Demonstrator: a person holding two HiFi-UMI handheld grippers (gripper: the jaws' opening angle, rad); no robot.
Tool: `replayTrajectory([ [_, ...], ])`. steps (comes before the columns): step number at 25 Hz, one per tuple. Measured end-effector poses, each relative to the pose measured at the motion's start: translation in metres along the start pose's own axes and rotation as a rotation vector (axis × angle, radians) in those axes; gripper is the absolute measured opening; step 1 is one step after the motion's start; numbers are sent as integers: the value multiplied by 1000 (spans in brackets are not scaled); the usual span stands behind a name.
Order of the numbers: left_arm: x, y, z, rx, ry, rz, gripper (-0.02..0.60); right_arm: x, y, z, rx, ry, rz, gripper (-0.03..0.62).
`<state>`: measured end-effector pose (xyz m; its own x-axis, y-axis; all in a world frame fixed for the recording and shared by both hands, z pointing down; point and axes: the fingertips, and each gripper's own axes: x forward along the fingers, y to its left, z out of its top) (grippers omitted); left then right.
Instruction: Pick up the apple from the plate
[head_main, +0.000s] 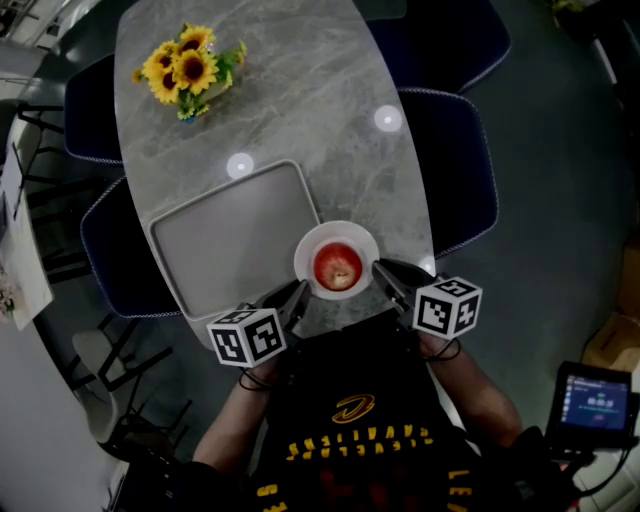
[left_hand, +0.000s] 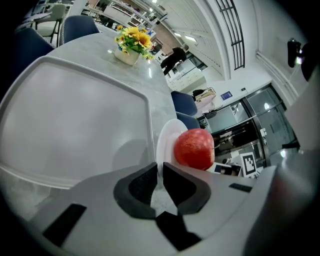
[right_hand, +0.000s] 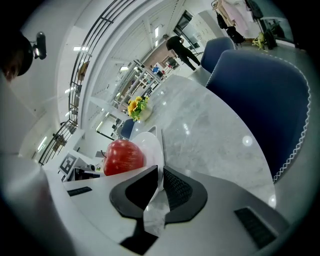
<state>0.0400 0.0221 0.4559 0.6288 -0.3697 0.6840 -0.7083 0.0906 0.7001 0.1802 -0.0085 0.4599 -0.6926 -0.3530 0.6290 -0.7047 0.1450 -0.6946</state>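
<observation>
Left gripper (head_main: 299, 291) and right gripper (head_main: 379, 267) jaws seem clamped on the plate (head_main: 335, 228) rim, flanking the apple (head_main: 338, 267).

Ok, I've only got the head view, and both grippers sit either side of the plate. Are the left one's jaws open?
Observer: No. The jaws of the left gripper stand almost together with nothing between them. The apple sits beyond them on the plate.
Operator: And the right one?
Observer: Same. The jaws of the right gripper are nearly closed, tips at the plate's rim. I can't tell whether they touch it.
</observation>
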Motion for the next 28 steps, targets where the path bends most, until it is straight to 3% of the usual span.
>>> replayTrajectory([
  [28, 48, -41, -4, 1, -4, 1, 38, -29, -50, 23, 6, 14, 4, 43],
])
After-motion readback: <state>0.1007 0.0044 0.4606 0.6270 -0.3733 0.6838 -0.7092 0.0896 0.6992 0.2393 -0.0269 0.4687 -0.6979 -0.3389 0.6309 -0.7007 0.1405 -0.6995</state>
